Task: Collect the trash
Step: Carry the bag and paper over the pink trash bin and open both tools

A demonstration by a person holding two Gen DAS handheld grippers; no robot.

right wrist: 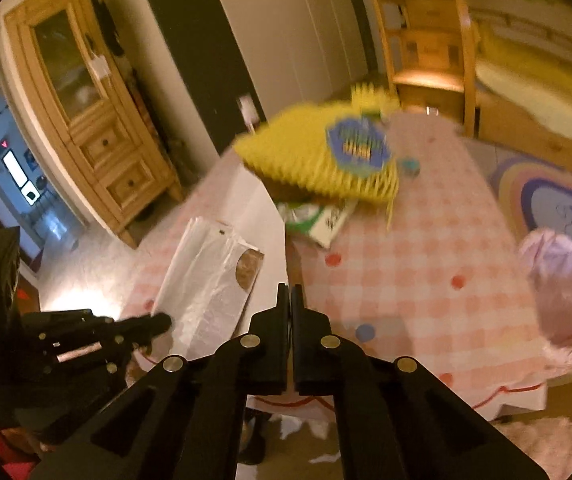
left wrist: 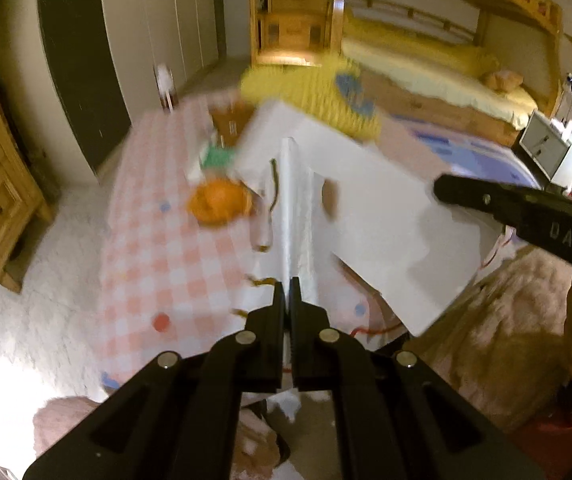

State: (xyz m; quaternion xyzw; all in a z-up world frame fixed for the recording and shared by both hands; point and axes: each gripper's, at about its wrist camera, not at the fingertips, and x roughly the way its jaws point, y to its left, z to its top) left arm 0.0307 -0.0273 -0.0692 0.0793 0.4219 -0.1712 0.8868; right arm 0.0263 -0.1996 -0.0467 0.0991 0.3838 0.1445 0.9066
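1. the left gripper has its fingers pressed together on the near edge of a white bag; the right gripper pinches another edge of it, seen as a thin white sheet running away from its tips.
2. gripping two separate edges likely serves to hold the bag's mouth open above the table so trash can go in.
3. the bag looks like stiff, smooth paper with sharp creases; a clear, crinkled plastic window and a brown round patch show on one face.
4. trash lies on the table beyond the bag: an orange crumpled lump, a green-and-white carton and a yellow fringed thing, blurred.
5. the tablecloth is soft pink-and-white check with coloured dots.
6. white scraps lie on the floor below the table edge.
7. a pale pink glossy plastic bag sits at the table's right edge.
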